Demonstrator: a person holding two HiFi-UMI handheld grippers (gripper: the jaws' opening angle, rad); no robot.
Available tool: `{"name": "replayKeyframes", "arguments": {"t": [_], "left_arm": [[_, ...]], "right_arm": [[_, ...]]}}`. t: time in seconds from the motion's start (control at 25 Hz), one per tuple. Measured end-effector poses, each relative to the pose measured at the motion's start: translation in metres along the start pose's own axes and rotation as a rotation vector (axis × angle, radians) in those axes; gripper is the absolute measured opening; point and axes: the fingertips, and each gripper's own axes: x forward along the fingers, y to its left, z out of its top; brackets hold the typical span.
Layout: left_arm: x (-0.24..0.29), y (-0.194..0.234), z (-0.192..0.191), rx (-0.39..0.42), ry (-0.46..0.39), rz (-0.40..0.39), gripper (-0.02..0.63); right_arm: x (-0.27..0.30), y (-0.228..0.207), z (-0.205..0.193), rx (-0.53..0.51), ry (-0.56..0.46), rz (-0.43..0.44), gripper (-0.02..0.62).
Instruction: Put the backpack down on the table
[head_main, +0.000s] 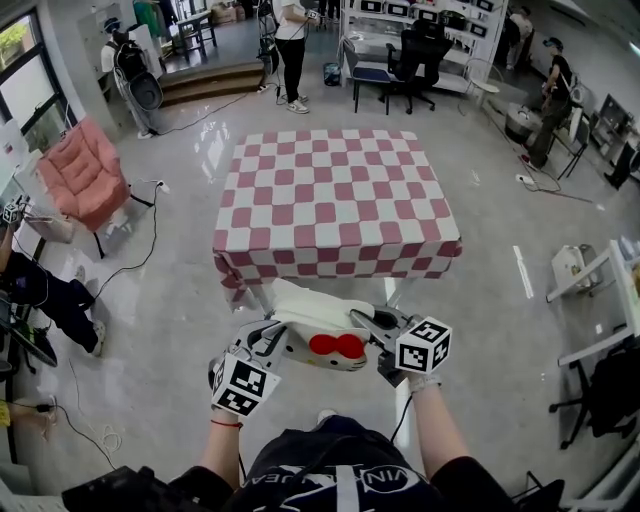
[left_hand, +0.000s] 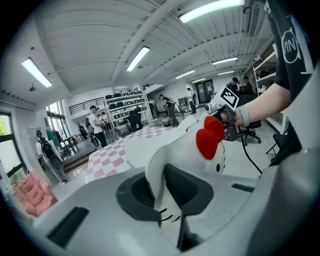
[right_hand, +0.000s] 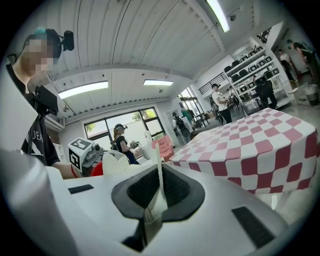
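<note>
Hanging clamped (both ends), backpack (head_main: 312, 325) is before table (head_main: 335, 200).

The backpack (head_main: 310, 318) is hanging just off the table's (head_main: 335, 190) 6 o'clock edge, not on its top, between the table and the person. The left gripper (head_main: 272, 345) is pinching the backpack's 9 o'clock side and the right gripper (head_main: 372, 325) its 3 o'clock side. An armchair (head_main: 85, 172) is standing well apart at the table's 9 o'clock. An office chair (head_main: 415, 50) is standing beyond the table at 1 o'clock.
</note>
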Motion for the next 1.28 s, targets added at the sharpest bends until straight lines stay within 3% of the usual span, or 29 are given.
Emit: {"name": "replayKeyframes", "arguments": {"t": [0.48, 0.84, 1.08, 1.28], "left_arm": [[0.020, -0.004, 0.008, 0.006, 0.011, -0.026, 0.046], [0.038, 0.030, -0.009, 0.000, 0.018, -0.055, 0.046], [0.082, 0.044, 0.020, 0.006, 0.009, -0.050, 0.046], [0.109, 0.082, 0.027, -0.013, 0.002, -0.044, 0.046]], "right_arm": [[-0.008, -0.020, 0.002, 0.008, 0.007, -0.008, 0.011], [0.029, -0.035, 0.003, 0.018, 0.024, -0.027, 0.011], [0.026, -0.083, 0.031, 0.018, 0.021, -0.030, 0.011], [0.057, -0.111, 0.055, -0.013, 0.043, -0.025, 0.011]]}}
